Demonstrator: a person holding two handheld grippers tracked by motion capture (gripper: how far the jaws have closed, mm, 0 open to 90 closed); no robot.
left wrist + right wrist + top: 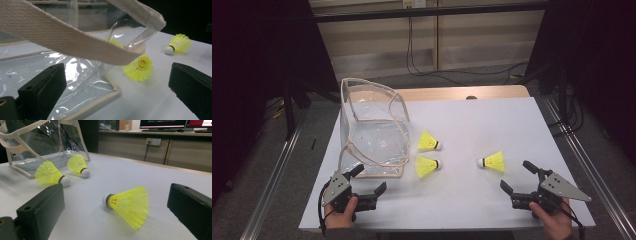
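Left claw [368, 180]: jaws wide, nothing between; resting at near table edge.
Bag [372, 135]: clear, cloth-trimmed, just ahead of left claw; mouth facing up and away.
Strap [62, 37]: draped across and above the left jaws, close in front.
Near shuttle [428, 166]: ahead and right of left claw, just beside bag's corner.
Far shuttle [429, 142]: beyond the near one, close to bag wall.
Right shuttle [492, 162]: on its side, ahead and slightly left of right claw, well apart from bag.
Right claw [516, 176]: jaws wide, empty; shuttle lined up between them but farther on.
Risk, left: snagging strap on approach, dragging or tipping bag.
Risk, right: crushing skirt if clamped across cone; rolling away if nudged at cork.
Risk, drop: soft bag mouth likely to sag, shuttle missing opening.
Hidden: bag interior blurred by glare; near shuttle's cork behind skirt in left gripper view; both hands cut off at frame bottom.
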